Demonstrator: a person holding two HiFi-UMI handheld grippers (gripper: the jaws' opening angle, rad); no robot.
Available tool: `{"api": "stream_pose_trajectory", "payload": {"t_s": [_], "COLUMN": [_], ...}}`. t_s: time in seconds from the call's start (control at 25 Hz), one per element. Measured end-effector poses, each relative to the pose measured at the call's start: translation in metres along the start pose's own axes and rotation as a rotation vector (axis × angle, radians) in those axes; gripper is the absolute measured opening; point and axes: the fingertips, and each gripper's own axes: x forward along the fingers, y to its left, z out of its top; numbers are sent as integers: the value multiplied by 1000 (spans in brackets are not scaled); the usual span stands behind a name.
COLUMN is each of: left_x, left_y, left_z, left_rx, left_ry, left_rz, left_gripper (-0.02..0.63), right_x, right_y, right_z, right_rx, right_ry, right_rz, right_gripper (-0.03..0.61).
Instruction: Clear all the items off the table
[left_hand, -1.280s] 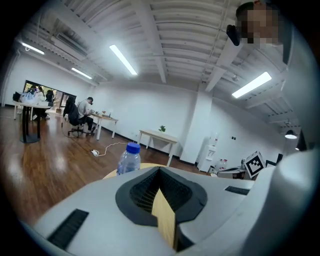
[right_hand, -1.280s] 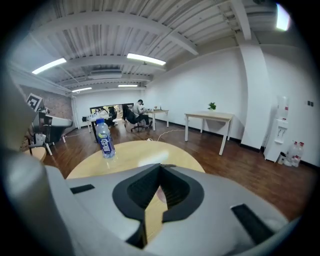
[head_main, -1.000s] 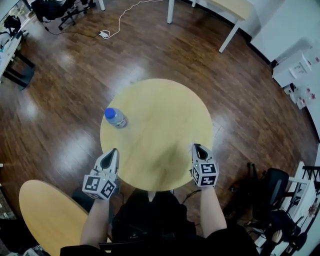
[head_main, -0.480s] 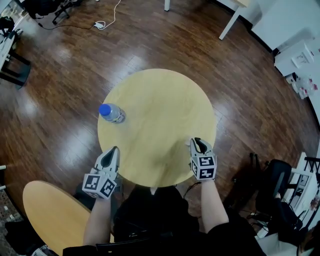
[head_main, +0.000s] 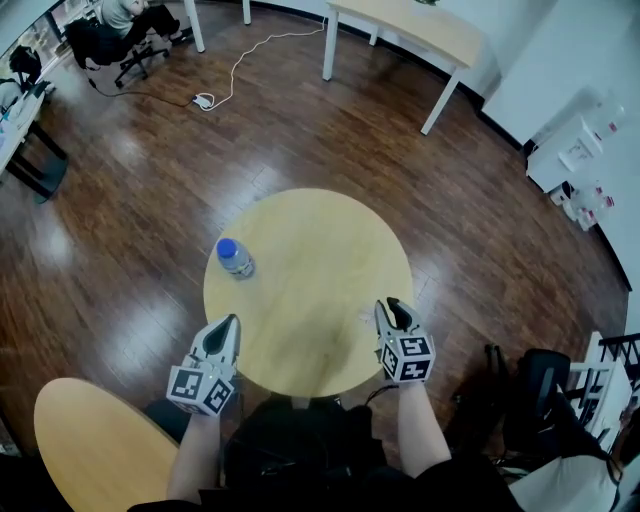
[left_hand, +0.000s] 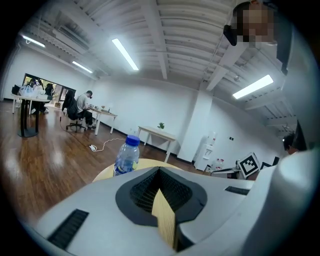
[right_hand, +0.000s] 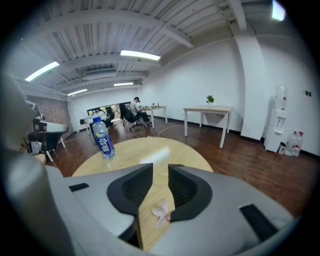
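Ahead, bottle (head_main: 236, 258) on table (head_main: 320, 250); left tool (head_main: 229, 322) clenched, right tool (head_main: 390, 306) released around, perhaps, a petal (right_hand: 161, 212).

Dark glossy plank floor (head_main: 130, 200). White walls (left_hand: 150, 107), white ribbed ceiling (left_hand: 170, 30) with strip lights (left_hand: 125, 54). Long pale desk (head_main: 400, 25) on white legs, small plant (right_hand: 210, 99) on top. White cable and power strip (head_main: 203, 100) on boards. Water dispenser (right_hand: 280, 127) by far wall.

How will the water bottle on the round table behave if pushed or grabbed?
The water bottle stands upright, tall and narrow, so a push up high would probably tip it. Once down, it would likely roll on the round table. Its clear plastic may flex under a squeeze. Its fill level is unclear, so its weight is uncertain.
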Motion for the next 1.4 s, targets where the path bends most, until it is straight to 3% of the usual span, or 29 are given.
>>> {"api": "stream_pose_trajectory", "payload": {"t_s": [0.32,0.48,0.88,1.4], "left_x": [17,23,25,8], "left_y": [-20,-32,-49,-33], "left_z": [53,67,58,70], "left_rx": [63,72,65,72], "left_ry": [-148,-189,-204,-246], "left_rz": [-116,-178,-256,-176], "left_gripper": [0,0,0,0], "right_x": [-71,-101,-132,-111], "right_y": [-8,1,6,19], "right_z": [91,118,113,121], "right_rx": [99,93,82,50], "right_ry": [-300,-404,-494,-496], "right_rz": [-87,-108,-157,-76], "right_gripper": [9,5,2,2]}}
